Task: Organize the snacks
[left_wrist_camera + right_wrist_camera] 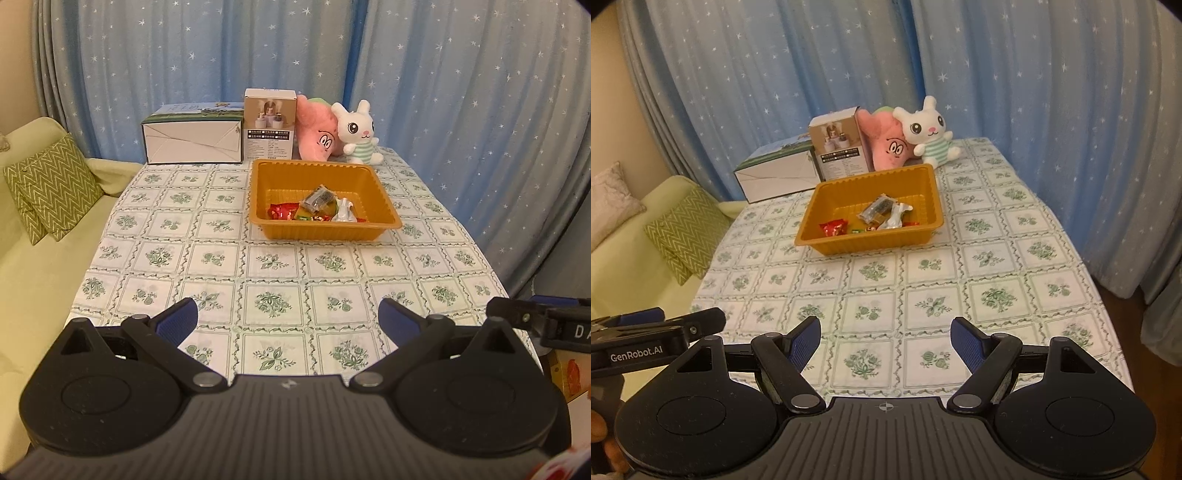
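Observation:
An orange plastic tray (258,192) (827,199) stands on the far half of the table. Several wrapped snacks lie in it: a red packet (281,211) (833,226), a dark clear packet (317,199) (878,209) and a silver wrapper (344,213) (894,218). My left gripper (288,317) is open and empty, low over the near table edge. My right gripper (885,334) is open and empty, also near the front edge. The left gripper's body shows in the right wrist view (646,339).
A white carton (192,142) (775,177), a small product box (269,125) (840,146), a pink plush (316,134) (886,142) and a white bunny plush (356,129) (929,131) line the table's far edge. A green sofa with a cushion (51,188) is to the left. Blue curtains hang behind.

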Demonstrator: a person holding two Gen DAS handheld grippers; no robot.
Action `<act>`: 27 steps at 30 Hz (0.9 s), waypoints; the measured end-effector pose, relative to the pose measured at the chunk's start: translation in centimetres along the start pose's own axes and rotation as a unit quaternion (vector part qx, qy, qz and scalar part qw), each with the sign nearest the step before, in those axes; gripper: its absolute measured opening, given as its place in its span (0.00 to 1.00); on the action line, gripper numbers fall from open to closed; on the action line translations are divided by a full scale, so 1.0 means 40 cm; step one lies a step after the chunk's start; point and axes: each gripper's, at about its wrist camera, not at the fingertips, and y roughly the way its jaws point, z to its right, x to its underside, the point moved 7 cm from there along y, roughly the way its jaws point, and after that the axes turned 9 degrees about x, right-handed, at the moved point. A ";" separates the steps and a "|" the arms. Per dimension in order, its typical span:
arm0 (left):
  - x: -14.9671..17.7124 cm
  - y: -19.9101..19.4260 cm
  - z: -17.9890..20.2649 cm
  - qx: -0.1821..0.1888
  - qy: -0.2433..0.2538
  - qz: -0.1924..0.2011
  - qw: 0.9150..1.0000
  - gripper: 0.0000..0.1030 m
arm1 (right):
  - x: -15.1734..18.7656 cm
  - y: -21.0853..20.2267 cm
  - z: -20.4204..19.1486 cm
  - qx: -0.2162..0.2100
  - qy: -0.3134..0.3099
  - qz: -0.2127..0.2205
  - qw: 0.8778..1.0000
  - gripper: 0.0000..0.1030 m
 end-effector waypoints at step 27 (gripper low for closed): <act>0.017 -0.010 0.015 0.006 0.007 -0.002 1.000 1.00 | 0.020 -0.006 -0.023 0.017 -0.039 0.010 0.999 0.75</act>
